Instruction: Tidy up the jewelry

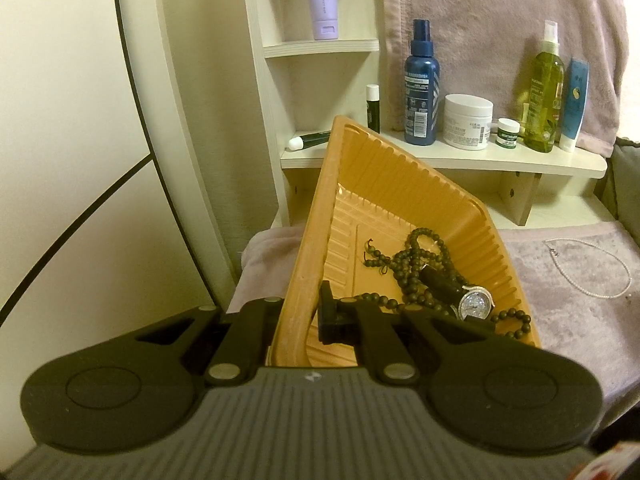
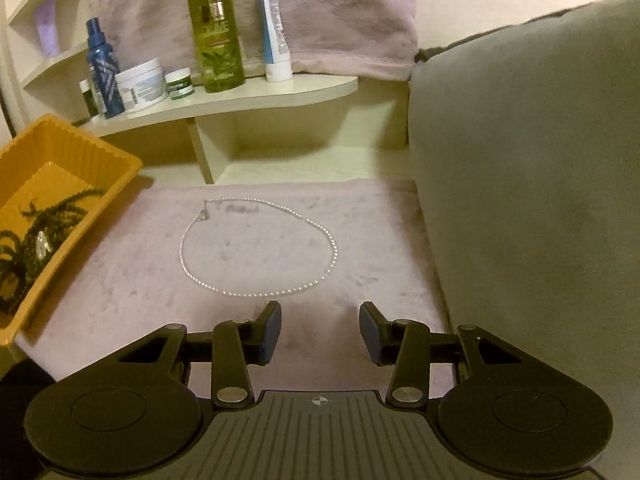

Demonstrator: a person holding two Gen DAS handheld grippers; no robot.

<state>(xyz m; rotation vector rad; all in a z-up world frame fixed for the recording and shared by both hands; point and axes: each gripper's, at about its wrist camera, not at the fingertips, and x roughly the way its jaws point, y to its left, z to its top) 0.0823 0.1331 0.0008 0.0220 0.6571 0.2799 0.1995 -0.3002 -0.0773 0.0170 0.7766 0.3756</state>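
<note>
dim warm yellowish light, soft shadows, fisheye bending edges, slight blur

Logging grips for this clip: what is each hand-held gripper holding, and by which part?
The left hand-held gripper clamps the orange tray by its near rim. The right hand-held gripper is open, holding nothing.

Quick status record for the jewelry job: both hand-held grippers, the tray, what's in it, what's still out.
left hand-held gripper: shut on the orange tray's wall, tray tilted
right hand-held gripper: open, empty, just short of the pearl necklace
orange tray: holds dark bead strands and a watch
pearl necklace: loose loop on the pink cloth, outside the tray
</note>
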